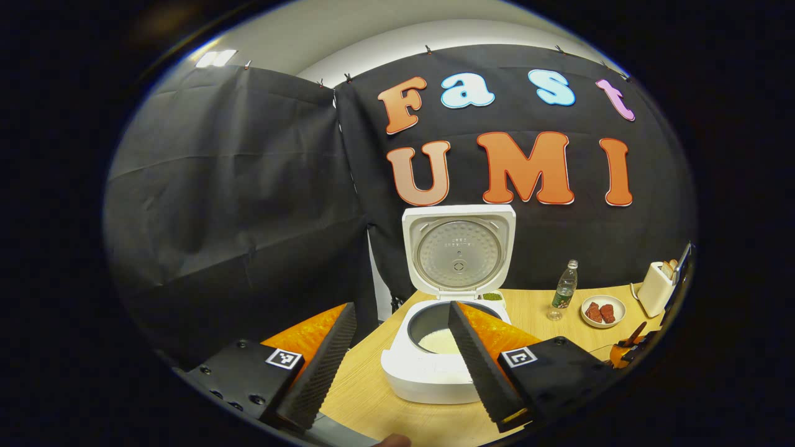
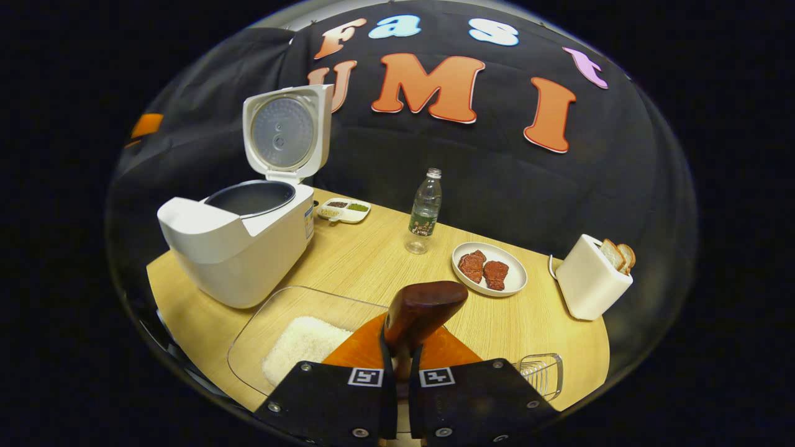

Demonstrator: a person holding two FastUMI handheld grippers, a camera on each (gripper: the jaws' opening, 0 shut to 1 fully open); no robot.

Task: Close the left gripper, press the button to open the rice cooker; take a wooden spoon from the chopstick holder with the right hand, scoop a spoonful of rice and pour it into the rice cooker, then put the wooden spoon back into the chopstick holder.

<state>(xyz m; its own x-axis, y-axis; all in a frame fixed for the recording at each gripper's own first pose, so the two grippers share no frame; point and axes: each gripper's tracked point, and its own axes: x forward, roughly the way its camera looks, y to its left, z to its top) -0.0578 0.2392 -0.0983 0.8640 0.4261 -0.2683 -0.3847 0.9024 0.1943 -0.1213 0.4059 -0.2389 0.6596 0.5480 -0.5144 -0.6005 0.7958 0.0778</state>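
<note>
Two grippers are at work over a wooden table [image 2: 372,261]; the left gripper [image 1: 397,363] has its jaws spread wide with nothing between them, and the cooker [image 1: 435,366] shows in the gap between its fingers; the cooker's lid [image 1: 458,250] stands upright, fully open, and a pale layer that may be rice lies in the bottom of the pot [image 1: 440,340], though at this size it is hard to be sure.

In the right gripper view the right gripper [image 2: 397,366] has its jaws drawn nearly together on the handle of the spoon [image 2: 423,310], both fingers pressing on it; the spoon's dark bowl rises just past the fingertips, tilted to the right, and whether it carries any rice cannot be told from this side.

Just below and left of the spoon sits a clear tray [image 2: 273,335] with a heap of rice [image 2: 301,344] in it; the tray lies just in front of the cooker [image 2: 242,242], which stands at the table's left; a wire holder [image 2: 543,369] sits at the near right edge, beside the right gripper.

Farther back stand a bottle [image 2: 425,211], a plate [image 2: 515,279] with two red pieces, a toaster [image 2: 587,285] with bread in it, and a small divided dish [image 2: 343,211] just beside the cooker.
</note>
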